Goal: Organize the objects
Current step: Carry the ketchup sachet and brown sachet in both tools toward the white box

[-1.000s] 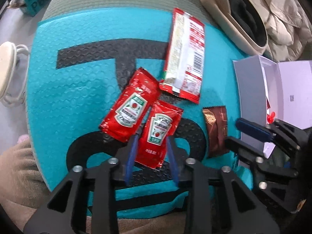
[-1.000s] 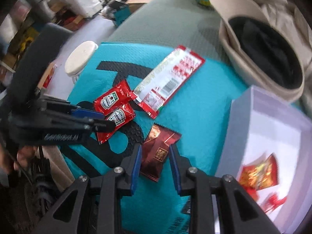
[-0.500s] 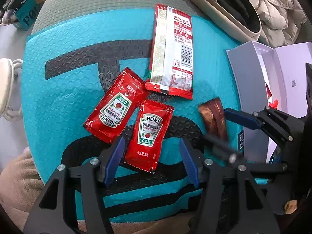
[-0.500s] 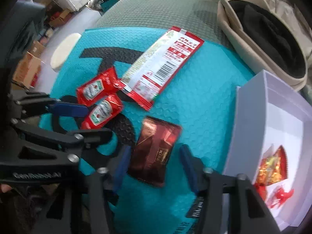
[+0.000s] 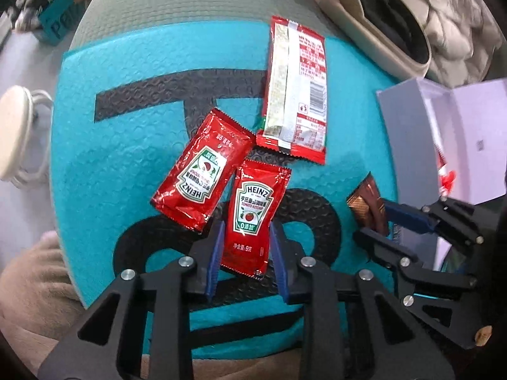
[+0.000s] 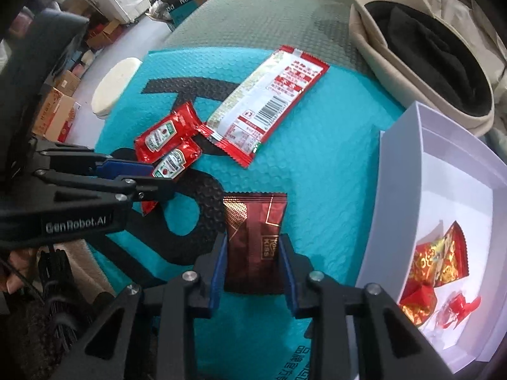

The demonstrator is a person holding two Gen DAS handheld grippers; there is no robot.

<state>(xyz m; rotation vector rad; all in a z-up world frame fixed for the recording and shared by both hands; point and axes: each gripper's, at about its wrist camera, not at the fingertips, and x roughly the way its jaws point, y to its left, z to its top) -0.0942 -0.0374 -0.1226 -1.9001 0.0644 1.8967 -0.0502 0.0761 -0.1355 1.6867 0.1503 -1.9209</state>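
Ketchup sachet (image 5: 252,218): lies on the teal mailer (image 5: 120,158), just below its twin sachet (image 5: 202,171); half a second ago the blue pads stood wide of it.
Left gripper (image 5: 245,253): jaws have just been closing and now pinch the sachet's lower half.
Brown packet (image 6: 253,243): on the mailer, beside the white box (image 6: 399,190).
Right gripper (image 6: 253,262): jaws have just been narrowing and clamp the packet.
Meaning: both items look gripped, ready to lift toward the box.

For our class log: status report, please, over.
Left gripper just closed on ketchup packet. Right gripper clamps brown sachet. White box unobstructed.
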